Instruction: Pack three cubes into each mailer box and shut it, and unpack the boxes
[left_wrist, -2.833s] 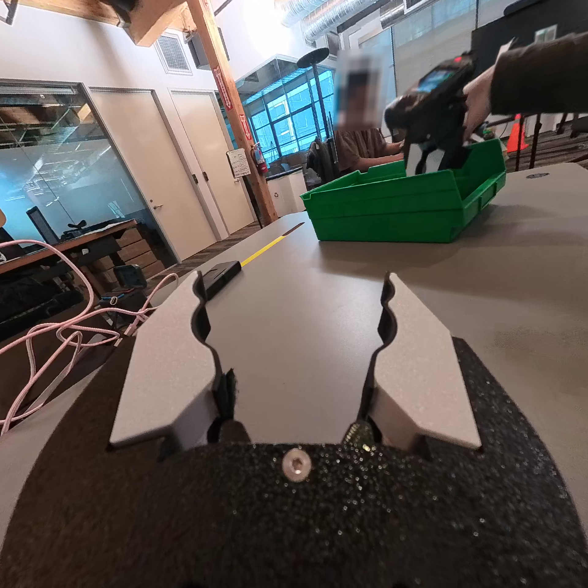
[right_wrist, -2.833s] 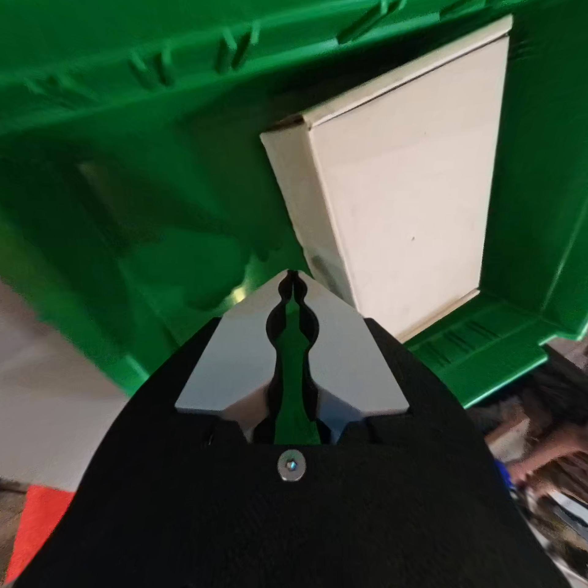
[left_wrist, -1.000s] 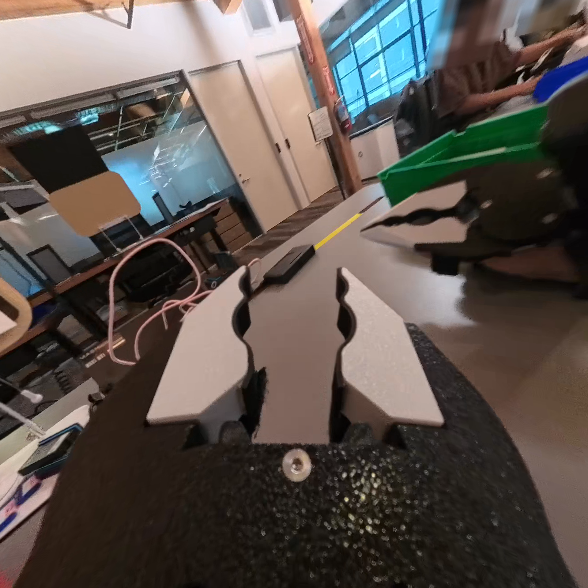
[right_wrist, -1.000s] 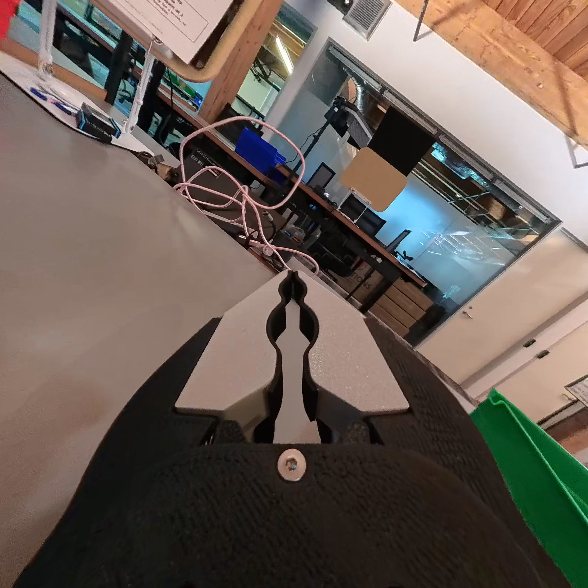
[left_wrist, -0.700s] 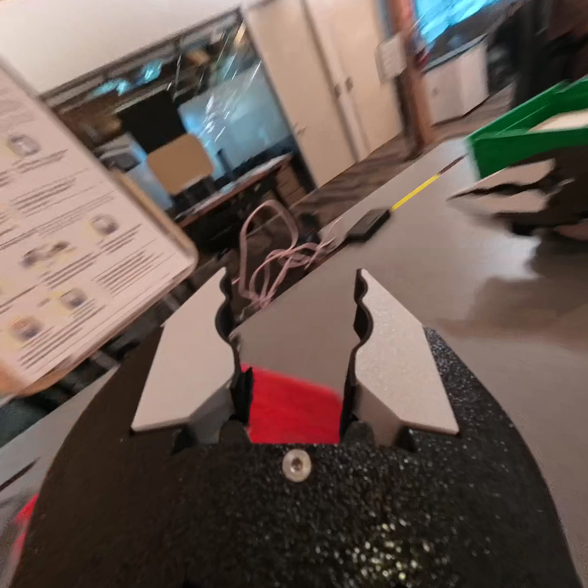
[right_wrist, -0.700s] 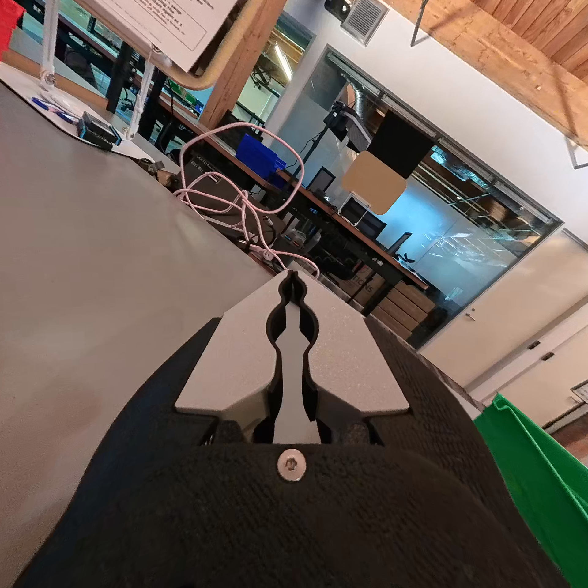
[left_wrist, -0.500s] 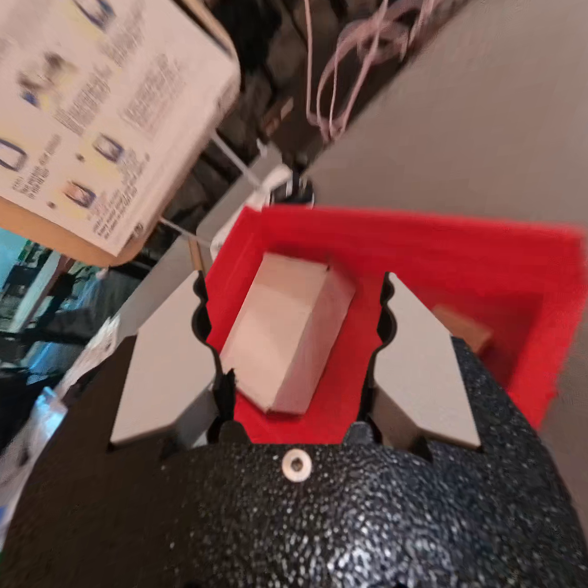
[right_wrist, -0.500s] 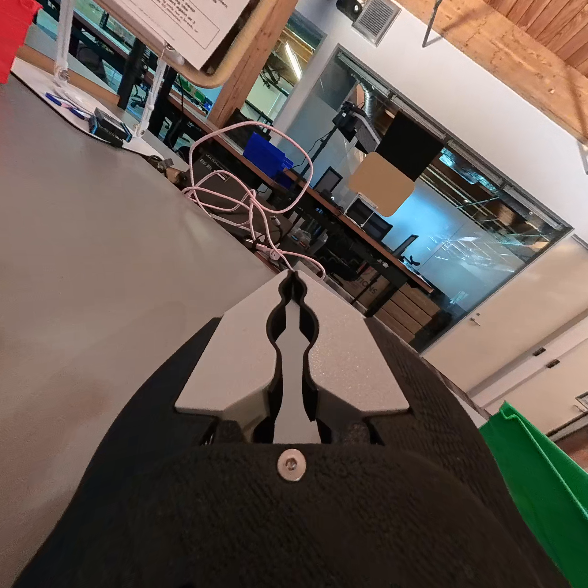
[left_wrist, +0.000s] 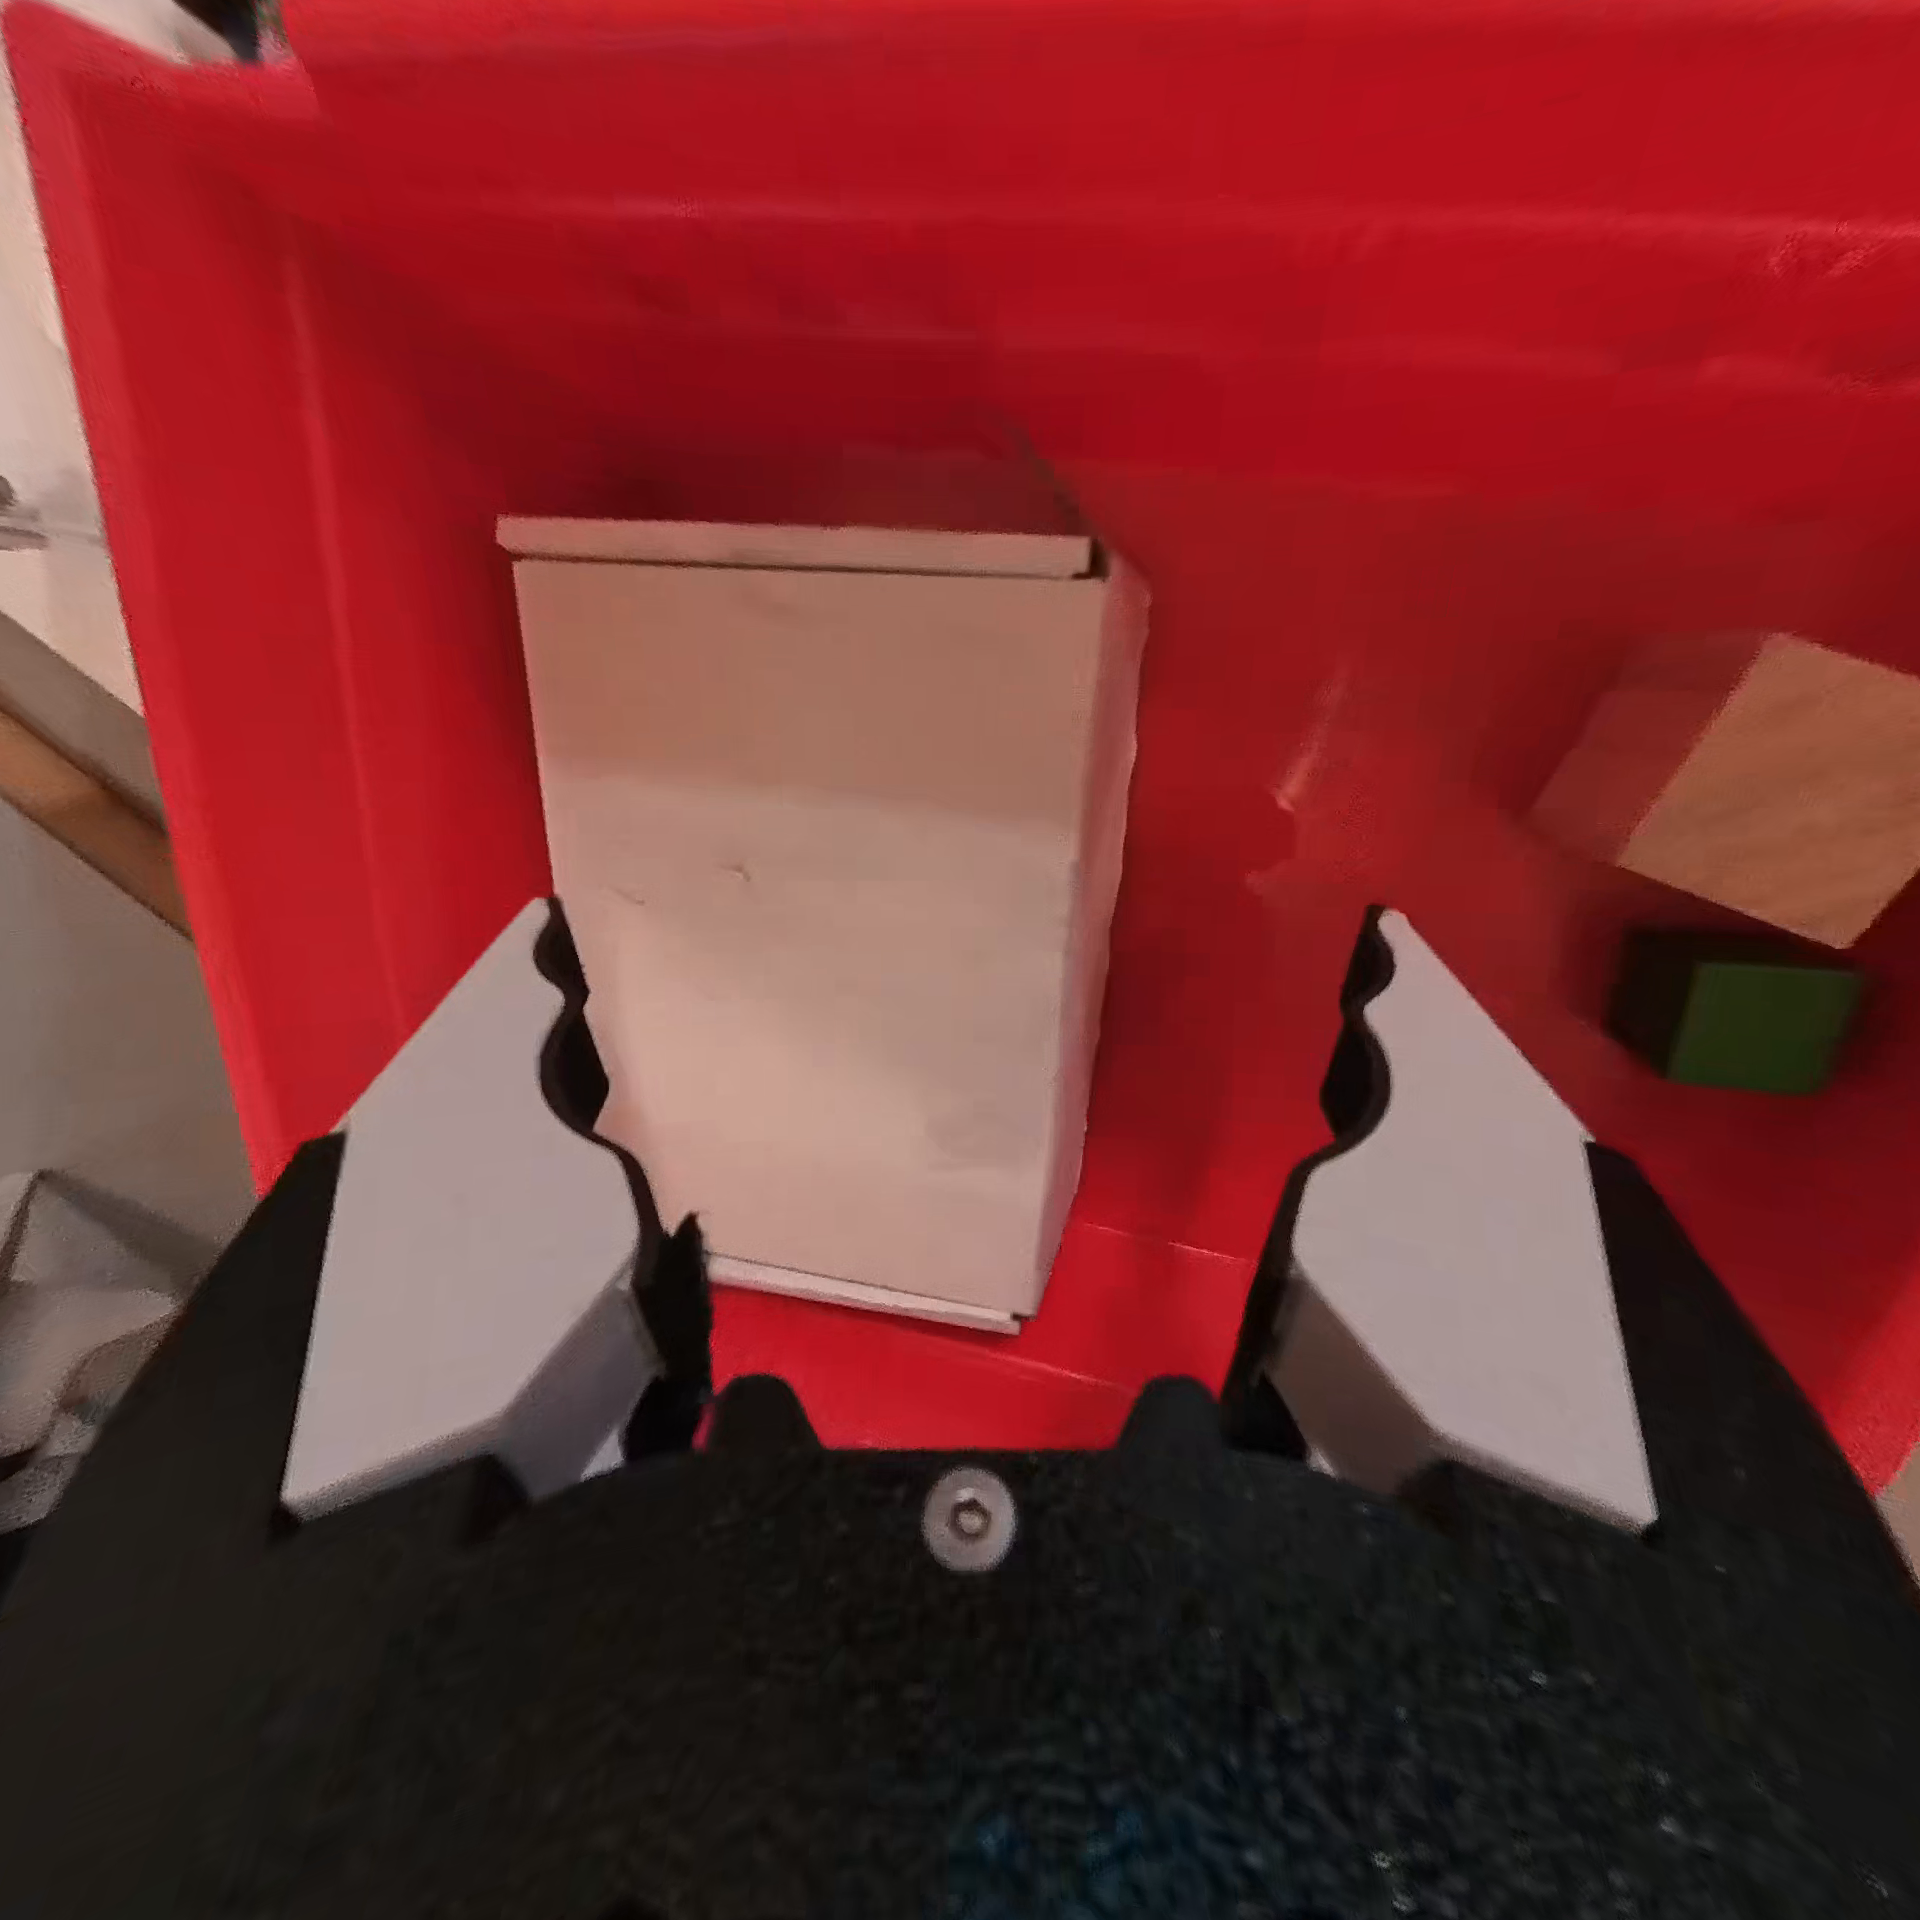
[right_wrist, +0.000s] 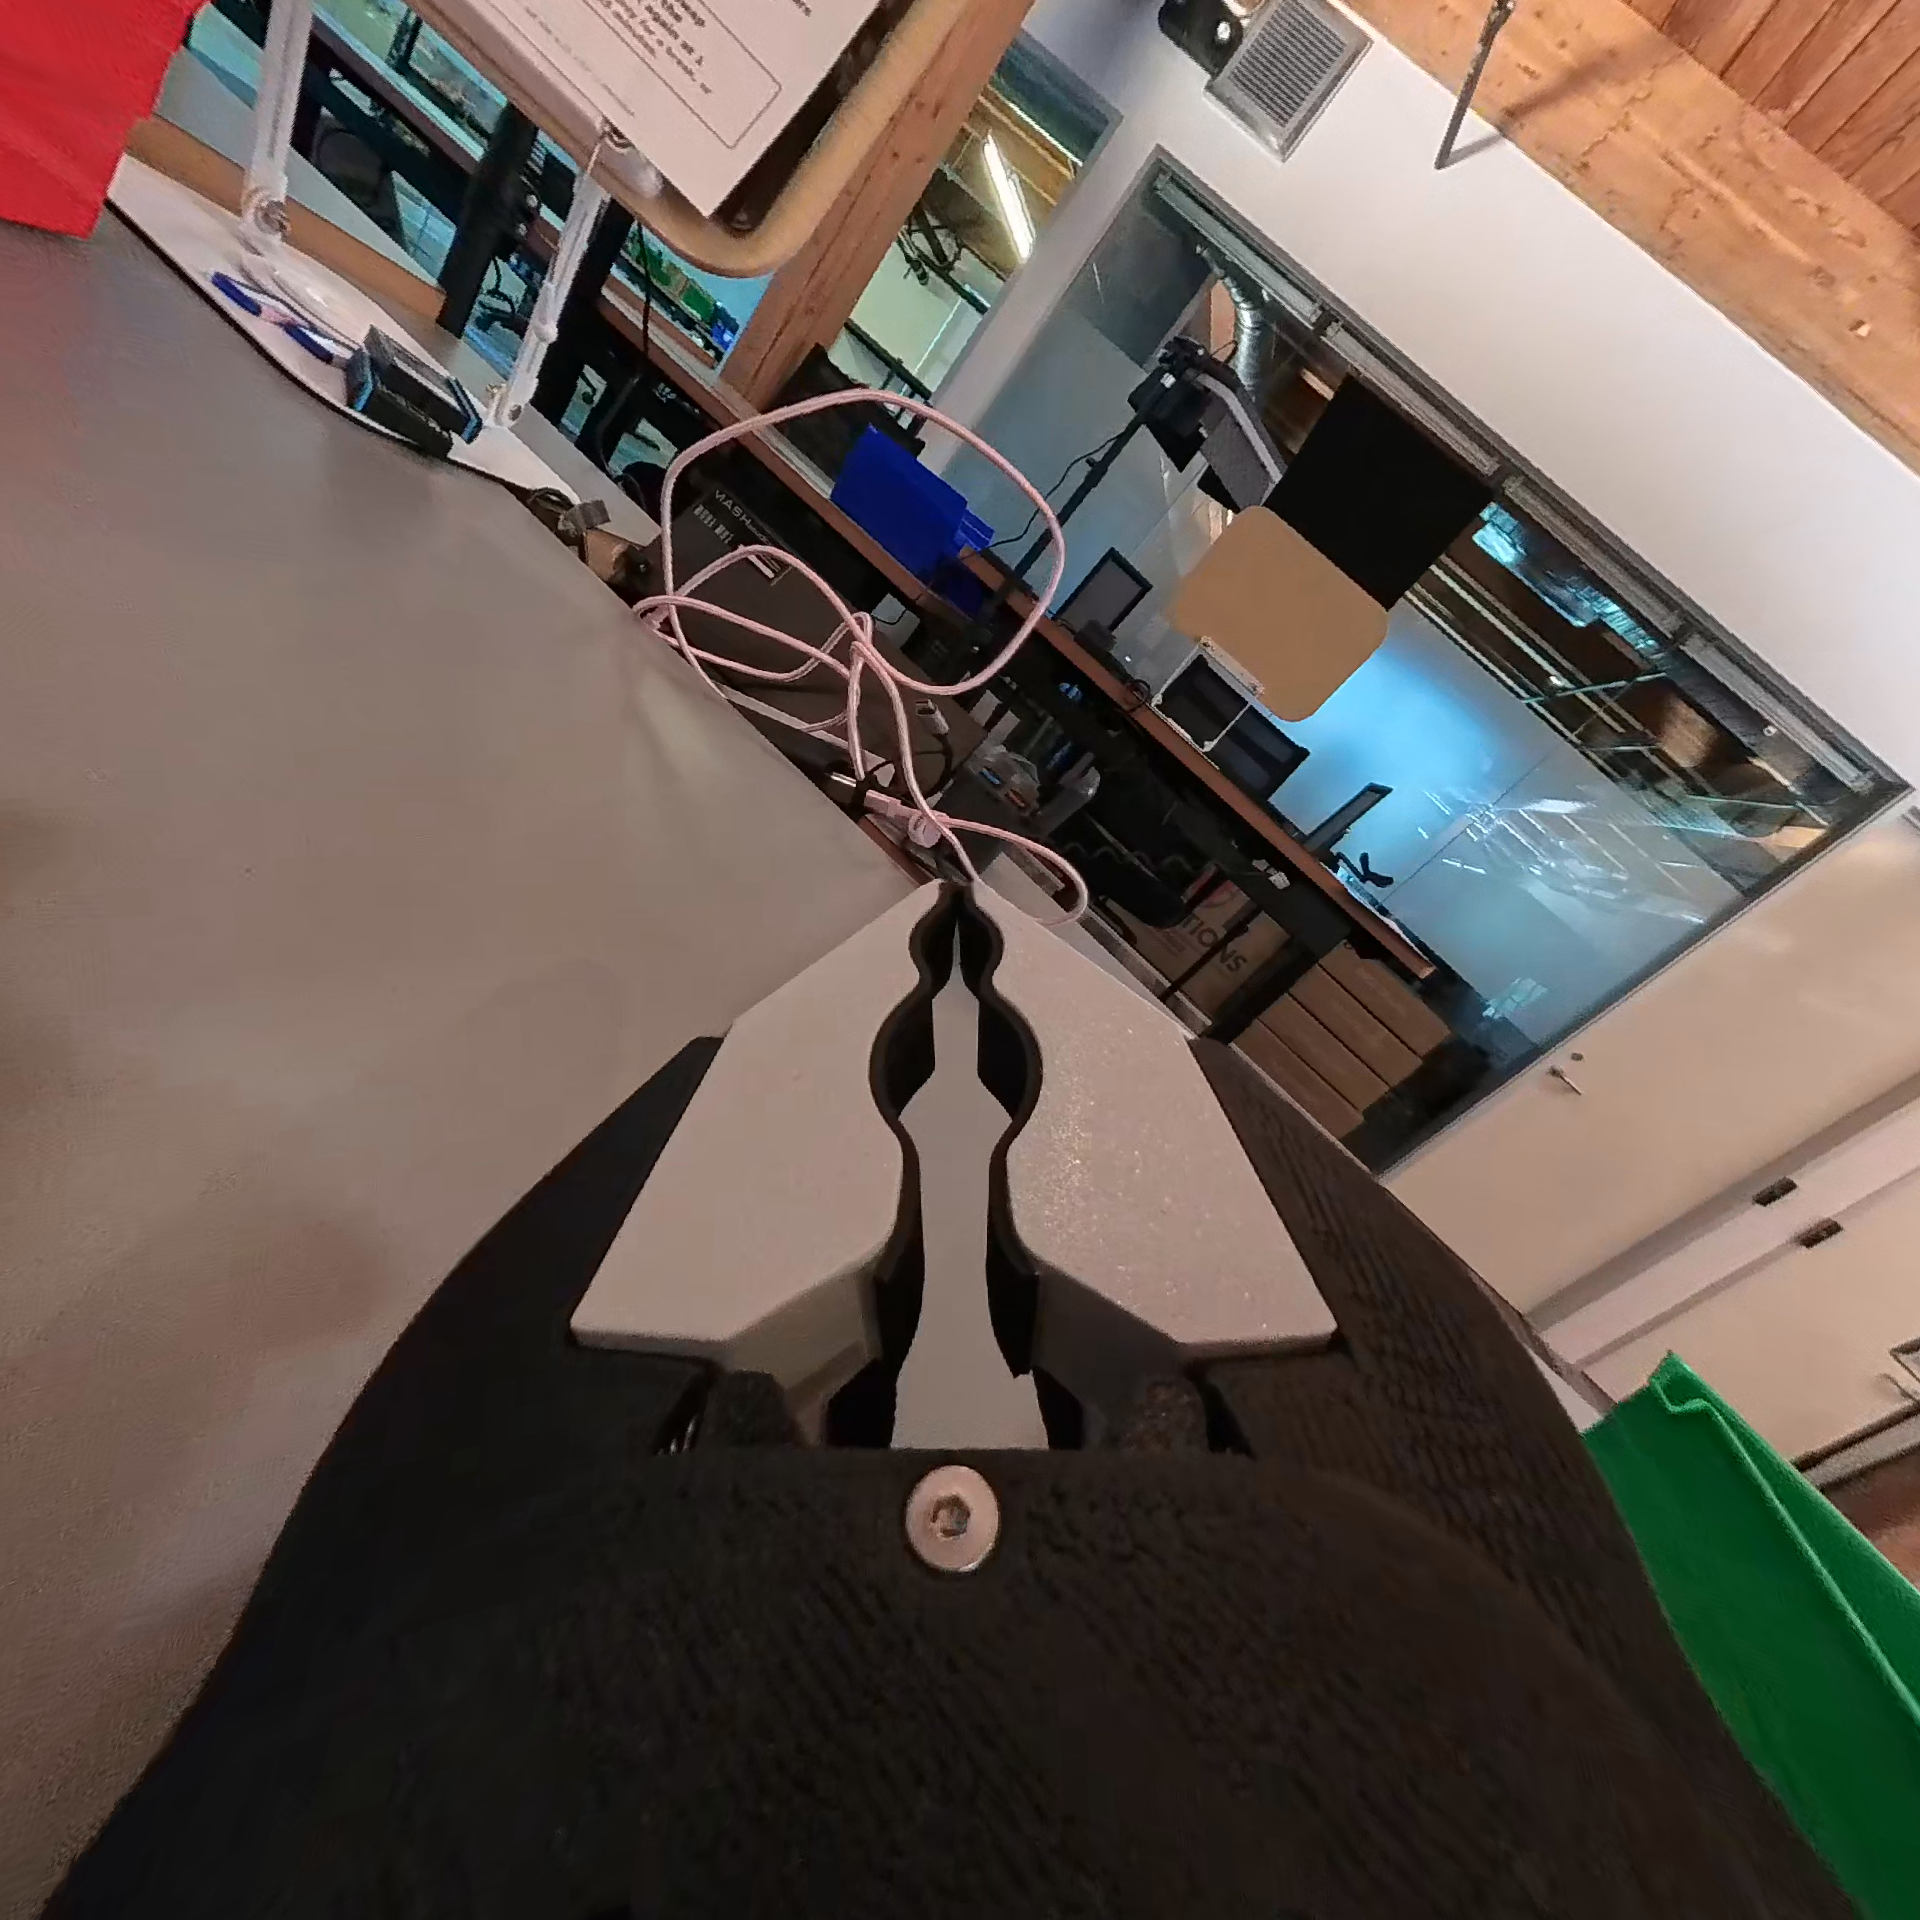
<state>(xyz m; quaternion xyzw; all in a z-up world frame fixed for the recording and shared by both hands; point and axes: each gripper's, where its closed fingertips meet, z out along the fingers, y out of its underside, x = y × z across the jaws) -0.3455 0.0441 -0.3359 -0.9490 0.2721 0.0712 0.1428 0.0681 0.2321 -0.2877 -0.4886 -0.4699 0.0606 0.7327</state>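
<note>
Down and in comes the left gripper (left_wrist: 961, 935) since half a second ago, the red bin (left_wrist: 1039, 260) now filling its view, fingers (left_wrist: 457, 1174) spread wide and empty. Between them, inside the bin, lies the closed white mailer box (left_wrist: 821, 914), the left finger's pad just at its edge, contact unclear. Right of the box, a wooden cube (left_wrist: 1756, 800) and a green cube (left_wrist: 1745, 1023) sit on the bin floor. Over on the grey bench (right_wrist: 312, 779), well away from the bin, the right gripper (right_wrist: 954, 914) has barely shifted, tips together, holding nothing, green bin (right_wrist: 1766, 1621) beside it
</note>
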